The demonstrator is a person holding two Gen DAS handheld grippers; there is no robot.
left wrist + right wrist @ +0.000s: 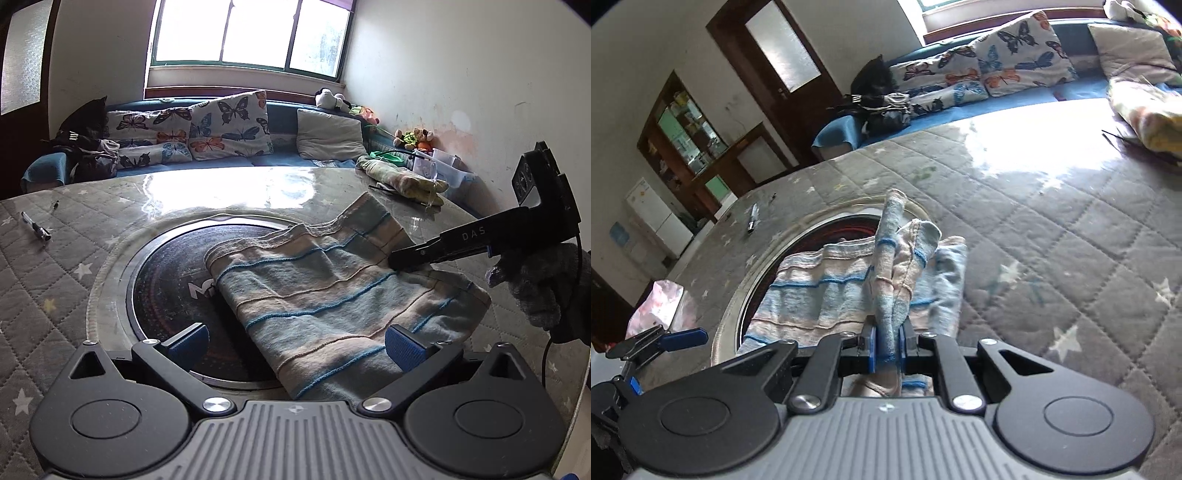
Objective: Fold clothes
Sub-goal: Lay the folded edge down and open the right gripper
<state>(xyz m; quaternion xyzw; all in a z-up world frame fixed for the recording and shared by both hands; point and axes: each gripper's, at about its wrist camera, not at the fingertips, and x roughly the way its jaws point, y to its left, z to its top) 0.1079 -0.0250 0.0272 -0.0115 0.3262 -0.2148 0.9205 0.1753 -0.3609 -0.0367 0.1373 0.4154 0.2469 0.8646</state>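
Towel (849,291) fold hides between right gripper (886,345) jaws; left gripper (295,345) wide.

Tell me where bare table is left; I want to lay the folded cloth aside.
Free: the quilted cover right of the striped cloth, and between the pen and the round inset. Crowded: the far right corner with the bundled fabric and plastic box.

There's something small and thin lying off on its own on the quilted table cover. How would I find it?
Start at the big round dark plate sunk into the middle of the table, half covered by the striped cloth. Look past its rim to the far left, onto the grey star-patterned quilted cover. There lies a pen, slim, pale-barrelled with dark ends, and the only hard, stick-like object nearby.
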